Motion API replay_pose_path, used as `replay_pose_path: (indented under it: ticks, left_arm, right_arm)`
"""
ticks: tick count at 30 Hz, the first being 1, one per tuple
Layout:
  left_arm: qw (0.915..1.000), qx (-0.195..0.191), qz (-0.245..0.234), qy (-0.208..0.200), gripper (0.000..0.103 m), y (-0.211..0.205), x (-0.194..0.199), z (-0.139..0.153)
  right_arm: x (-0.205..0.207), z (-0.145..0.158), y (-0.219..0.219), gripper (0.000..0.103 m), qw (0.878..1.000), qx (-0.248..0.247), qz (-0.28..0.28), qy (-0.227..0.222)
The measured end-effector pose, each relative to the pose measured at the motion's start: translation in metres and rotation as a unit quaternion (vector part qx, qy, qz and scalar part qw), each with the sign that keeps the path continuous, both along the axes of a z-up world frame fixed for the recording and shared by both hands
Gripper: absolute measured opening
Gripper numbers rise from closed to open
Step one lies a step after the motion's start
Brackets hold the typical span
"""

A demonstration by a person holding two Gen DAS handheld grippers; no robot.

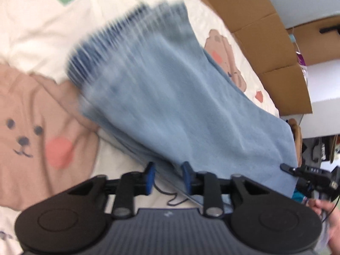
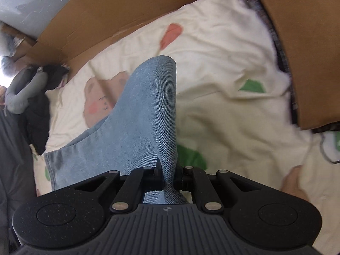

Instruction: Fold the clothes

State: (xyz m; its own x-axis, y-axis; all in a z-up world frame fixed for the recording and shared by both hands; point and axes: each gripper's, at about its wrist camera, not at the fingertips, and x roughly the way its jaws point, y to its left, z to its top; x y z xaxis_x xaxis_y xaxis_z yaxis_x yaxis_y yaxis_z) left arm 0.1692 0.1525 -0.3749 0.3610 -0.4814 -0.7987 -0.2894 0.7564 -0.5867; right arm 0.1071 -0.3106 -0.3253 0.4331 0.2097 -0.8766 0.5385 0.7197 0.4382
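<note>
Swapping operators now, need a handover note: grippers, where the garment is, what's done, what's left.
Left gripper: jaws open, nothing pinched; denim edge lies loose between its fingers.
Right gripper: shut on a fold of the jeans, lifting it.
Jeans: spread across the bear-print bedding, one side raised; cardboard boxes border the bed.
Done: not clear from the blurred view.
Left: regrip with left, finish folding, lay flat.

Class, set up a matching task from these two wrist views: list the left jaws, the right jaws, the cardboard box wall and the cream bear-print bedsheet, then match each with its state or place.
Column one:
1. left gripper
2. right gripper
3. brown cardboard box wall
4. cream bear-print bedsheet

Column two:
A. lies under the light blue denim garment
B. clamped on a denim fold
C. stands along the bed's edge
D. jaws apart

Pairs: 1-D, 2-B, 3-C, 4-A
</note>
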Motion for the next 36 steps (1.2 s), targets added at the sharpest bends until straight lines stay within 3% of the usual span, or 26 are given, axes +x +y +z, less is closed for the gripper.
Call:
replay_pose_path:
  ticks: [1, 7, 10, 16, 19, 25, 36]
  left_arm:
    - [0.9999, 0.003, 0.009, -0.005, 0.046, 0.005, -0.002, 0.003]
    - [0.9986, 0.013, 0.051, -0.007, 0.047, 0.024, -0.011, 0.009]
    - [0.9983, 0.017, 0.055, -0.008, 0.047, 0.029, -0.028, 0.015]
    - [0.9981, 0.026, 0.056, -0.002, 0.047, 0.033, -0.024, 0.009]
    - [0.9981, 0.031, 0.053, -0.002, 0.047, 0.033, -0.025, 0.011]
    - [0.9979, 0.049, 0.041, -0.005, 0.049, 0.034, -0.026, 0.019]
    - [0.9971, 0.051, 0.052, -0.021, 0.059, 0.035, -0.022, 0.027]
  right_arm:
    - [-0.002, 0.002, -0.005, 0.004, 1.0, -0.006, -0.001, 0.004]
    - [-0.01, 0.014, -0.041, 0.004, 0.999, -0.031, -0.01, 0.026]
    - [-0.013, 0.021, -0.06, 0.004, 0.998, -0.049, -0.018, 0.032]
    - [-0.022, 0.026, -0.093, 0.005, 0.997, -0.058, -0.021, 0.045]
    - [-0.025, 0.018, -0.096, 0.006, 0.996, -0.065, -0.01, 0.056]
    - [-0.026, 0.004, -0.1, 0.009, 0.984, -0.132, 0.019, 0.116]
    - [-0.003, 0.04, -0.122, 0.011, 0.978, -0.141, 0.119, 0.099]
